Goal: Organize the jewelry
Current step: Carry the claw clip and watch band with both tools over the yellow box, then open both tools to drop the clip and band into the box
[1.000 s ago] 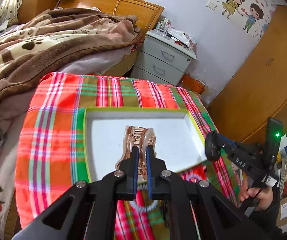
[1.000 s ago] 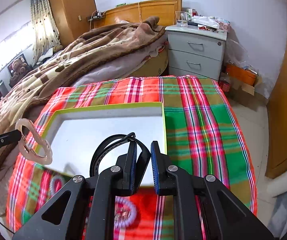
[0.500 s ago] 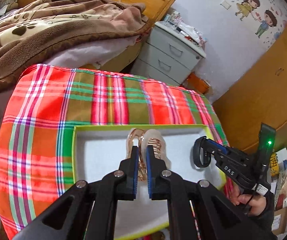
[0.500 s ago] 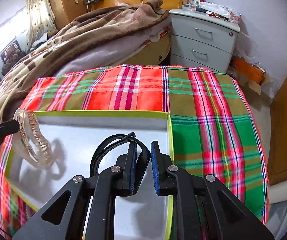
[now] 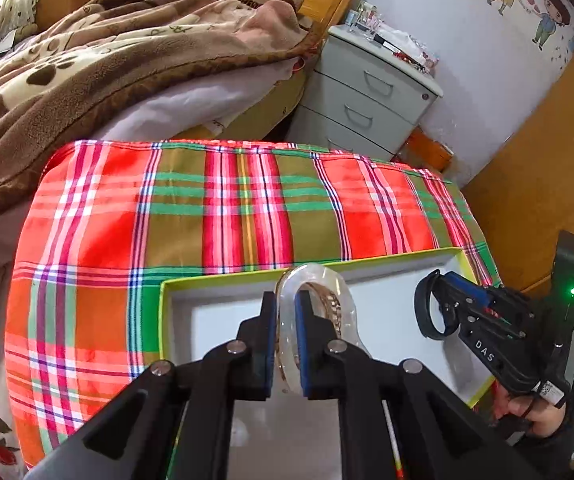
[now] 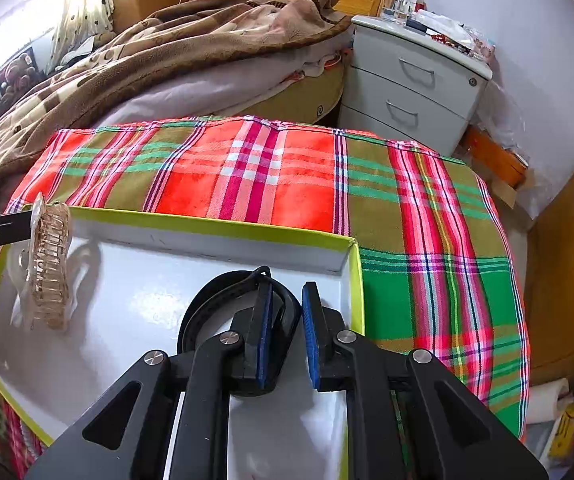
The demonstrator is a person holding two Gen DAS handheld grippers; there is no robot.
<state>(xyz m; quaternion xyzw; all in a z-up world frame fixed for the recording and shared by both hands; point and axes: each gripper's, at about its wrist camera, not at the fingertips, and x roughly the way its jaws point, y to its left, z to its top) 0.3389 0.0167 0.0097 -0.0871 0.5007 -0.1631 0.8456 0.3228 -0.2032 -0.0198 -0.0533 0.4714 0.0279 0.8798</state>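
Left claw (image 5: 285, 312), jaws just easing apart, grips the clear hair clip (image 5: 321, 280) over the white tray (image 5: 223, 280). Right claw (image 6: 287, 312) holds a black band (image 6: 207, 300) above it.

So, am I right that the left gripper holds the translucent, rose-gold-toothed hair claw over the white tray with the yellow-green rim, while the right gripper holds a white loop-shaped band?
Nearly: the band is black, not white. The right wrist view shows the right gripper holding a black loop-shaped band over the white tray with the yellow-green rim. The rest stands: the left gripper holds the translucent hair claw over that tray.
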